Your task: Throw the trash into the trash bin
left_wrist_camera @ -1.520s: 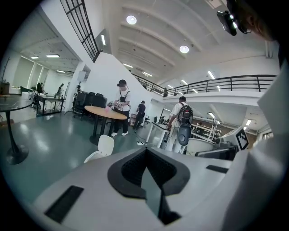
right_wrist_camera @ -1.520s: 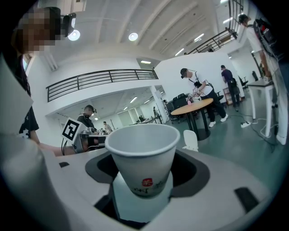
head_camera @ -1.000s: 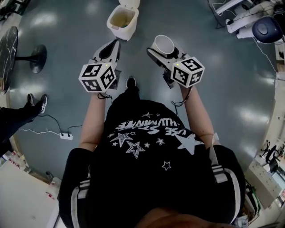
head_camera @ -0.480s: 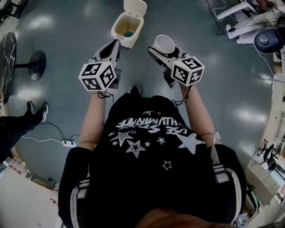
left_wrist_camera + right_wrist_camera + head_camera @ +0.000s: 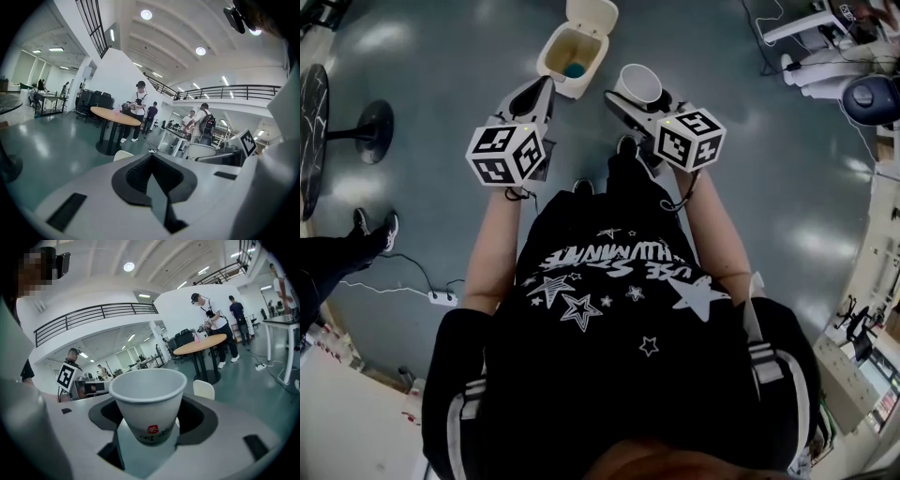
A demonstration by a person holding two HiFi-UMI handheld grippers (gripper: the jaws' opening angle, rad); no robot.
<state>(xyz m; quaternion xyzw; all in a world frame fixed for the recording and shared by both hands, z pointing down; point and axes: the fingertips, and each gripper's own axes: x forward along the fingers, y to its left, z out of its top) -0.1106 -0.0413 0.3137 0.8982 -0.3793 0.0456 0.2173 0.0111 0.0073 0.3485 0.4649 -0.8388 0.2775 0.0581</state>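
Observation:
A white paper cup point(image 5: 639, 86) stands upright between the jaws of my right gripper point(image 5: 637, 96), which is shut on its lower half. In the right gripper view the cup point(image 5: 149, 404) fills the middle, a red mark on its side, held by my right gripper point(image 5: 149, 427). The cream trash bin point(image 5: 551, 62) stands on the floor just ahead with its lid point(image 5: 592, 15) up and something blue point(image 5: 574, 69) inside. My left gripper point(image 5: 532, 97) is beside the bin's near left corner, jaws together and empty; the left gripper view shows the same gripper point(image 5: 152, 166) with its pads meeting.
A round table's black base point(image 5: 373, 120) and another person's shoes point(image 5: 377, 225) are at the left, with a power strip point(image 5: 441, 298) on the floor. White equipment point(image 5: 853, 56) sits at the top right. A wooden round table point(image 5: 115, 116) and several people stand beyond.
The trash bin has come nearer and further into the head view, its raised lid and blue contents now showing. Both grippers have moved forward to it, the cup still held.

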